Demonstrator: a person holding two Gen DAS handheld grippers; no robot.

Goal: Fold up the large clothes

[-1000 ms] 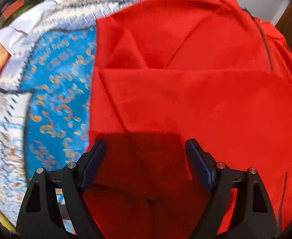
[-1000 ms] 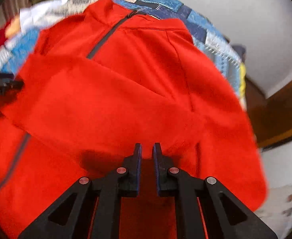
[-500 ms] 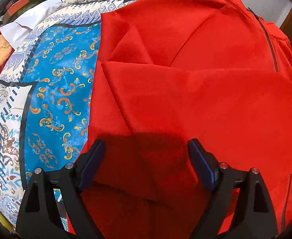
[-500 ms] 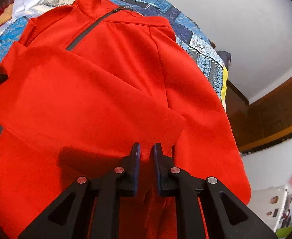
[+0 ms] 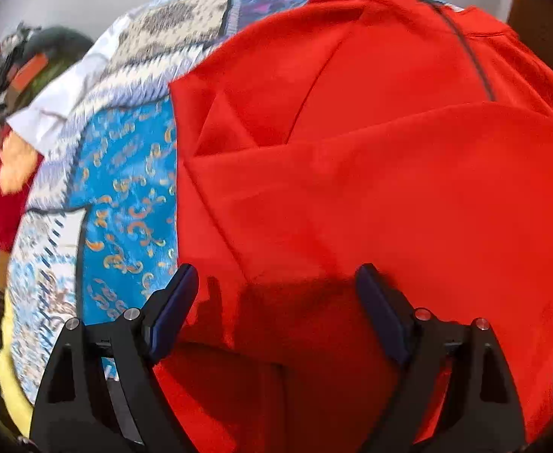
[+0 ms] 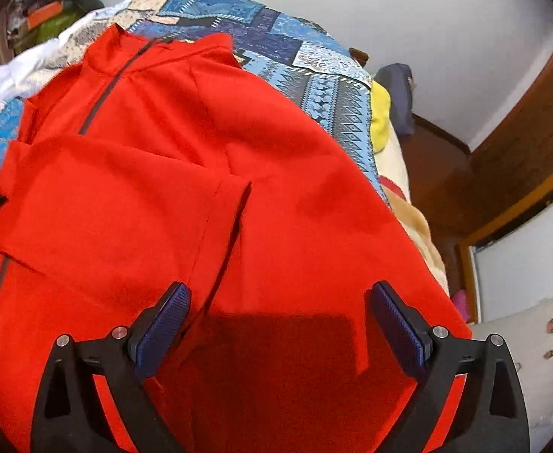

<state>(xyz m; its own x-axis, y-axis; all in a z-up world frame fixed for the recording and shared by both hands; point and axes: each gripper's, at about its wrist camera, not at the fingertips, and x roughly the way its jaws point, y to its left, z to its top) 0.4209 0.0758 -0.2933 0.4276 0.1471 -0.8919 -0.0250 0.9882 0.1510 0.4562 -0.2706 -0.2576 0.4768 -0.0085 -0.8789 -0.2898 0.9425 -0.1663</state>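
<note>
Now both the left hand-held gripper [image 5: 272, 283] and right hand-held gripper [image 6: 280, 302] stand apart, the right's jaws having just opened, above the bright red zip-neck fleece jacket [image 6: 208, 196] on the blue patterned bedspread [image 6: 314, 79], its sleeve folded across, body folds apparently remaining.

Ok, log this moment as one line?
left gripper: open, empty | right gripper: jaws just opened, empty | red zip-front fleece jacket: sleeve folded across, on patterned blue bedspread

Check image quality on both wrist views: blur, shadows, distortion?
Left wrist: motion blur smears the bedspread pattern; gripper shadow darkens the jacket between the jaws. Right wrist: sharper, blocky shadow on the jacket, strong fisheye bending of the wall.
</note>
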